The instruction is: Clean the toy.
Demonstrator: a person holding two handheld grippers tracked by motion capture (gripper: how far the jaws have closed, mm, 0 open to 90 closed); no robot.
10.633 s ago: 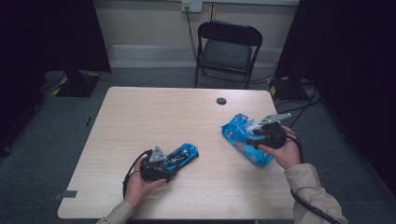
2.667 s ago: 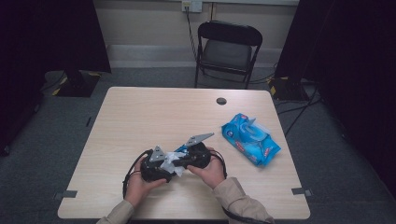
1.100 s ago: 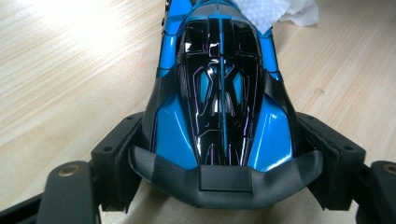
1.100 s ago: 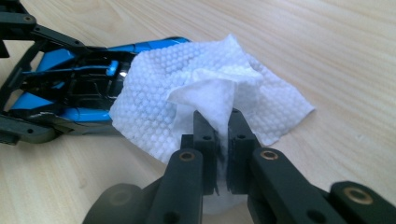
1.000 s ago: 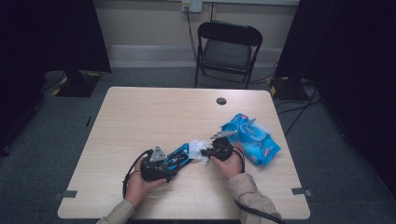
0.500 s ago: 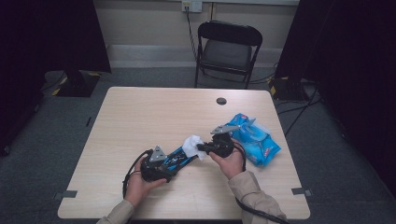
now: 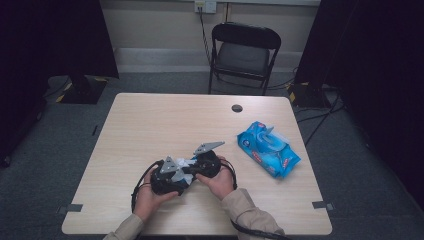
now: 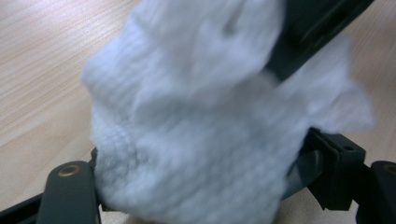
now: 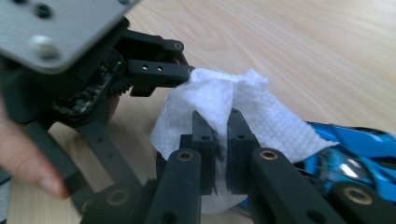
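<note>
My right gripper point(image 9: 218, 140) has its two jaws pressed together on a fold of the white wipe point(image 9: 219, 107), which bunches up above and behind them. In the high view this gripper point(image 7: 197, 165) sits near the front middle of the table point(image 7: 150, 120), nose to nose with my left gripper point(image 7: 175, 176).

My left gripper's own view is almost covered by the wipe point(image 8: 196, 126), blurred and very close. Its jaws stand on either side of the cloth, but I cannot tell whether they bear on the wipe or on something beneath it. From the right gripper view, the left gripper point(image 9: 140, 70) lies just beside the wipe, its arm touching the upper edge, and a small blue packet point(image 9: 355, 149) shows under the wipe at the right.

A larger blue wipes pack point(image 7: 267, 148) lies flat toward the table's right side, apart from both grippers. A small dark round cap point(image 7: 237, 108) sits near the far edge. A black folding chair point(image 7: 244, 52) stands beyond the table.
</note>
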